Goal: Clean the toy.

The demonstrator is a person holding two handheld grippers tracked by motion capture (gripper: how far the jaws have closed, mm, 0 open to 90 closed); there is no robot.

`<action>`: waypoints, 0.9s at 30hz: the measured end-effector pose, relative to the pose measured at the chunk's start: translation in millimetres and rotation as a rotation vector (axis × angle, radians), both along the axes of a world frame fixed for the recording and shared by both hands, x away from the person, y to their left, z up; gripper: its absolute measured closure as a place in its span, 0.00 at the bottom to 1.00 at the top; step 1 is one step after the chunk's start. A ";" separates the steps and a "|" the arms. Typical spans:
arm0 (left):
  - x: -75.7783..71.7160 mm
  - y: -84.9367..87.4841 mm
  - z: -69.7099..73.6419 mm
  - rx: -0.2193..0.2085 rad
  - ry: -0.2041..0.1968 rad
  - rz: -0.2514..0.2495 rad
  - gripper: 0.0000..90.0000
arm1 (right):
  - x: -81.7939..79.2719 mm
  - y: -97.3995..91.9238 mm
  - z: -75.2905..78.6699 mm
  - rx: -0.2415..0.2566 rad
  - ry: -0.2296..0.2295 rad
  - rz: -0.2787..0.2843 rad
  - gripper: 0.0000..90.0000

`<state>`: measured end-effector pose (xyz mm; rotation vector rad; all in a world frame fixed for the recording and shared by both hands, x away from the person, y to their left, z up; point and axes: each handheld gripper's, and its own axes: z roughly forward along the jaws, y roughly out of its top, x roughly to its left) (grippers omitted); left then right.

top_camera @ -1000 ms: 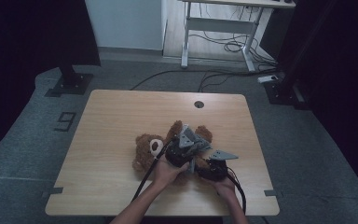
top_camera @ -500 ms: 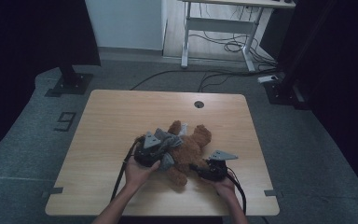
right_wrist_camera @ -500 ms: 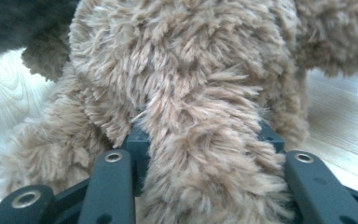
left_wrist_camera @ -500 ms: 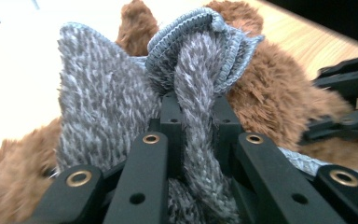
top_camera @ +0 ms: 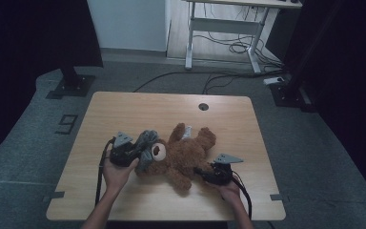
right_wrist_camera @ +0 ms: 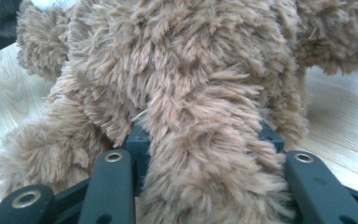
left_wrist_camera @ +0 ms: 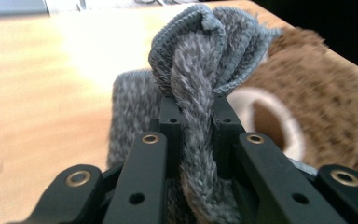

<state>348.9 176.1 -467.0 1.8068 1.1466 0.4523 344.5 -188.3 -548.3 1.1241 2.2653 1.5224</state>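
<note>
**Grey knit pulled at bear's head, leg pinned**

Bear [top_camera: 183, 155] lay on its back near table's [top_camera: 124, 109] front middle, head toward left, legs toward right. Grey knit [left_wrist_camera: 200, 70], likely a hat or sweater, bunched at head, partly over it, white muzzle uncovered. Left gripper [top_camera: 138, 153] pinched tight on a thick fold of knit, jaws nearly together with cloth squeezed between. Right gripper [top_camera: 205, 174] clamped on a furry leg, jaws partly apart around it, holding bear down.

Judged step: working knit over or off head. Best done with leg grip kept firm as anchor, pull kept low and along body line, fold not allowed to slip; regrip nearer hem if cloth stretched without moving. Ears likely to snag knit; too hard a tug could drag whole bear.

Around: cable hole [top_camera: 203, 106] at far edge, well apart. Desk frame [top_camera: 219, 28] and floor cables [top_camera: 228, 47] beyond. Nothing on tabletop in the way.
</note>
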 end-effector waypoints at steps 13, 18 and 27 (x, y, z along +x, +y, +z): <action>4.1 23.2 -44.3 0.047 0.129 0.058 0.87 | 0.2 0.2 -0.4 0.003 0.004 -0.006 0.61; 6.3 24.0 -31.5 0.046 0.119 0.045 0.87 | 0.3 0.1 -0.3 0.004 0.005 -0.009 0.61; 14.7 -13.5 37.1 0.016 -0.026 -0.038 0.87 | 7.8 4.3 -1.0 -0.022 -0.040 -0.058 0.63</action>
